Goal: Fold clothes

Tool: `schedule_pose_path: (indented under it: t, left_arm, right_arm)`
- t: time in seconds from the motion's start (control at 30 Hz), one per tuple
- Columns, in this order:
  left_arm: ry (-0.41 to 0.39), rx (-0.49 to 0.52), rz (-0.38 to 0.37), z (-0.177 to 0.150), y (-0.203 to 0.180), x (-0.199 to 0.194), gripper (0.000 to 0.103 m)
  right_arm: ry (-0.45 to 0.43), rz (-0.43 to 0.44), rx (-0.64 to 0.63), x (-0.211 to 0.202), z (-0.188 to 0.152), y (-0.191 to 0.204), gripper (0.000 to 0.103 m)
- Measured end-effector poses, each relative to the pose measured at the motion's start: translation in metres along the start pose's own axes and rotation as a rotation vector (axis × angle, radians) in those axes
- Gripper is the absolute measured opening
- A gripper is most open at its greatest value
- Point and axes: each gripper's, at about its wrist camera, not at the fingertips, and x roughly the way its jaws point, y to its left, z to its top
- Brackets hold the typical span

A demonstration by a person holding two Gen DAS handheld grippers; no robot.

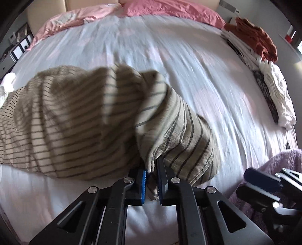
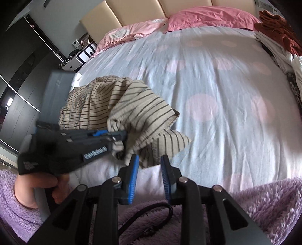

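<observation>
A beige shirt with thin dark stripes [image 1: 75, 120] lies crumpled on the pale blue sheet with pink dots [image 1: 188, 75]. In the left wrist view my left gripper [image 1: 152, 165] is shut on a bunched fold of the shirt, which is squeezed between the blue pads [image 1: 143, 186]. The right wrist view shows the same gripper [image 2: 115, 138] from the side, held by a hand [image 2: 47, 186] and pinching the shirt [image 2: 135, 105]. My right gripper [image 2: 149, 158] stands open at the shirt's near edge. A flap of cloth hangs by its fingertips, but the pads [image 2: 133, 181] do not press it.
Pink pillows [image 2: 207, 17] lie at the padded headboard. A stack of folded clothes, topped by a rust-red garment [image 1: 253, 37] with a white knit [image 1: 277, 98] beside it, lines the bed's right edge. Purple fluffy fabric [image 2: 264, 207] and a black cable [image 2: 151, 213] are nearest me.
</observation>
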Motion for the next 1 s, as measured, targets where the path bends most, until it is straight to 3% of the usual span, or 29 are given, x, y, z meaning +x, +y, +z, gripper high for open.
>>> schedule_pose_path:
  t: [0.17,0.33,0.53,0.63,0.83,0.9,0.97,1.0]
  left_arm:
    - [-0.079,-0.016,0.08,0.021,0.041,-0.036,0.008]
    - [-0.127,-0.058,0.204,0.039,0.112,-0.065,0.008]
    - [-0.11,-0.165,0.3,0.035,0.206,-0.067,0.008]
    - [-0.087,-0.21,0.289,0.02,0.238,-0.045,0.008]
    - [-0.077,-0.316,0.213,-0.004,0.261,-0.015,0.008]
    - [-0.079,-0.334,0.197,-0.005,0.263,-0.014,0.008]
    - [-0.08,-0.342,0.189,-0.005,0.267,-0.011,0.009]
    - [-0.078,-0.343,0.19,-0.005,0.267,-0.01,0.009]
  right_arm:
    - [-0.009,0.001,-0.073,0.001,0.017,0.014,0.024]
    - [-0.062,-0.032,-0.167,-0.004,0.041,0.03,0.024]
    - [-0.143,-0.046,-0.266,0.004,0.075,0.041,0.024]
    - [-0.117,-0.035,-0.296,0.022,0.093,0.041,0.024]
    - [-0.012,-0.035,-0.417,0.08,0.102,0.058,0.024]
    - [0.006,-0.014,-0.468,0.096,0.097,0.069,0.035]
    - [0.024,0.033,-0.488,0.108,0.092,0.075,0.053]
    - [0.036,0.05,-0.491,0.114,0.09,0.078,0.053]
